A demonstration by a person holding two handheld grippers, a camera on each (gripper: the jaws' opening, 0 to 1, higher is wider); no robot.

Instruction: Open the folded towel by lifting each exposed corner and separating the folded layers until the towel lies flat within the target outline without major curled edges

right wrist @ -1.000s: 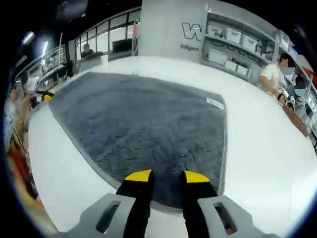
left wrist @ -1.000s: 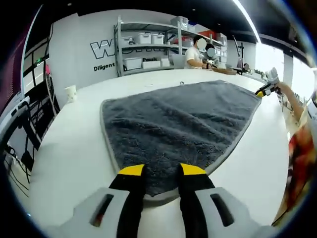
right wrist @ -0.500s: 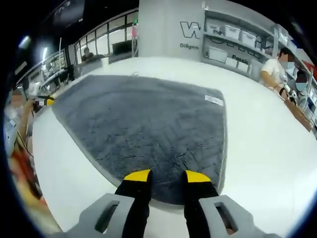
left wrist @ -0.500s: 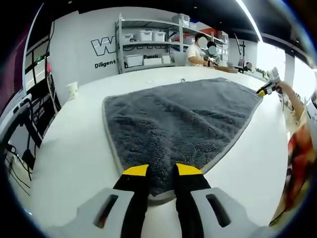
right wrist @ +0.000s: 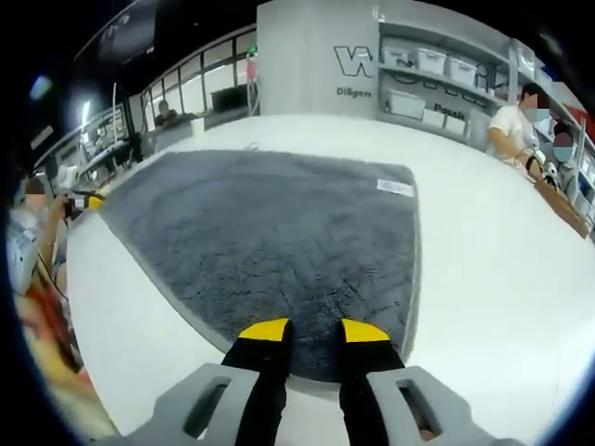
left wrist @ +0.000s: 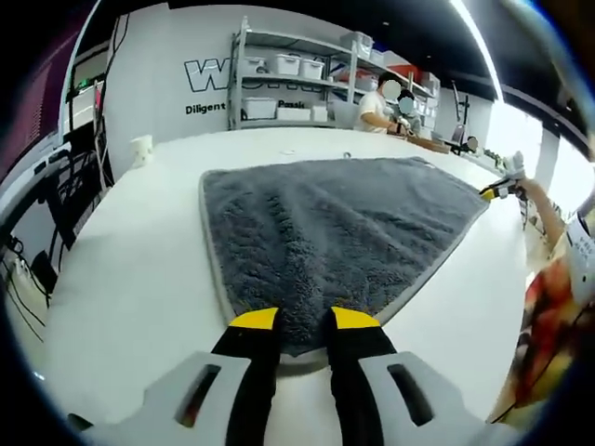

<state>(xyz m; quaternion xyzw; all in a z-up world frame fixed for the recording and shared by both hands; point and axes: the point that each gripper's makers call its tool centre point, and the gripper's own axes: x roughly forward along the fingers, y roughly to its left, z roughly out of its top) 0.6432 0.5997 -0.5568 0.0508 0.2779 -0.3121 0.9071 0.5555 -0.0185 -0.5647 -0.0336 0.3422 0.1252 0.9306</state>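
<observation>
Two corners of the grey towel [left wrist: 325, 228] sit pinched in my tongs: the left gripper [left wrist: 302, 321] is pressed onto one near corner, the right gripper [right wrist: 309, 332] onto the other. It lies spread on the white table [left wrist: 130, 269], its label [right wrist: 394, 187] at the far edge from my right tongs. I judge uneven pulling could drag the towel askew, and letting go carelessly could leave either corner curled.
</observation>
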